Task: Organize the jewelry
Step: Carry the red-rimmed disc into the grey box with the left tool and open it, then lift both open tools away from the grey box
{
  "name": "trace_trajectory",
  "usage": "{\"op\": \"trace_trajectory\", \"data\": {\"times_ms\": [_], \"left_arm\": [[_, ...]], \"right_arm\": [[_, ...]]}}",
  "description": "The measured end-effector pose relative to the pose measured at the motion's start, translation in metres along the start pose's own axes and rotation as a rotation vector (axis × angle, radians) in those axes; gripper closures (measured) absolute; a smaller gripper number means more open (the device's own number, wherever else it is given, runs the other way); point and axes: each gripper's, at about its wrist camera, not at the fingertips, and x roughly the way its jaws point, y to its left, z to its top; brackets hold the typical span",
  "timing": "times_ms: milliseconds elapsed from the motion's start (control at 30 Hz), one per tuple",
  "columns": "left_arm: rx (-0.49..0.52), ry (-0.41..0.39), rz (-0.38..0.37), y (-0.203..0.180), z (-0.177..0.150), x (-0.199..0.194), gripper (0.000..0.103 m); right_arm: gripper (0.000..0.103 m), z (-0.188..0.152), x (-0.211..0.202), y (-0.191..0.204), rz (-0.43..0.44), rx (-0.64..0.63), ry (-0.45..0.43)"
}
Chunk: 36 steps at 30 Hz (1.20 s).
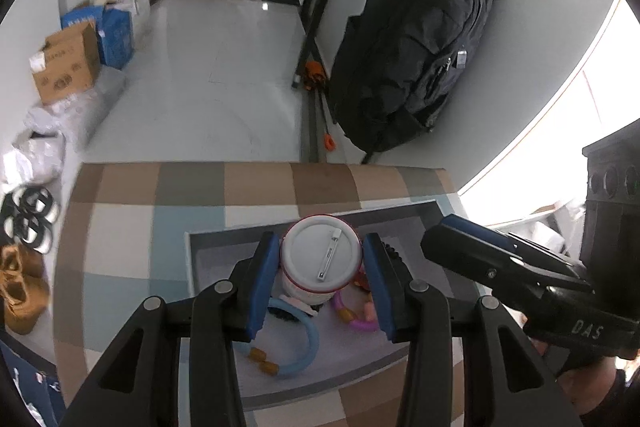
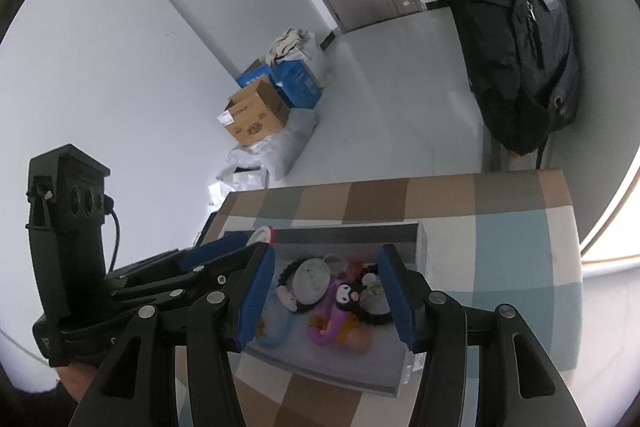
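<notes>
While over the grey tray (image 1: pixel 404 213), left hand-held gripper (image 1: pixel 322 281) clamped on badge (image 1: pixel 320 255), right hand-held gripper (image 2: pixel 326 301) released.

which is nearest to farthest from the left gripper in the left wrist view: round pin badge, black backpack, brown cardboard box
Measured from the left gripper:
1. round pin badge, clamped between the jaws over the grey tray.
2. black backpack, on the floor beyond the table, to the right.
3. brown cardboard box, far left by the wall.

A black backpack (image 1: pixel 412 43) hangs beyond cardboard boxes (image 1: pixel 68 63) on the floor
</notes>
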Motion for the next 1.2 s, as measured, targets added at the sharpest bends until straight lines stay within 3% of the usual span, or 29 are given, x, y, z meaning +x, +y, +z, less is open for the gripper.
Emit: {"op": "trace_trajectory", "data": {"times_ms": [67,133,233,500,967,1200], "left_arm": [[-0.013,0.012,-0.006,0.001,0.001,0.002,0.061],[-0.019,0.010,-0.008,0.001,0.003,0.001,0.044],[-0.021,-0.019,0.000,0.002,0.003,-0.003,0.034],[-0.027,-0.030,0.046,0.004,0.003,-0.003,0.033],[-0.040,-0.110,0.113,0.007,0.004,-0.018,0.032],[-0.051,-0.175,0.153,0.007,-0.001,-0.033,0.021]], "right_arm": [[0.049,0.001,0.000,-0.003,0.000,0.012,0.002],[0.049,0.002,0.000,-0.005,0.002,0.018,0.001],[0.045,0.003,-0.002,-0.007,-0.002,0.027,-0.004],[0.037,0.001,-0.003,-0.006,-0.002,0.026,-0.006],[0.030,-0.002,-0.004,-0.001,0.001,0.006,-0.021],[0.021,-0.005,-0.013,0.007,0.013,-0.023,-0.054]]}}
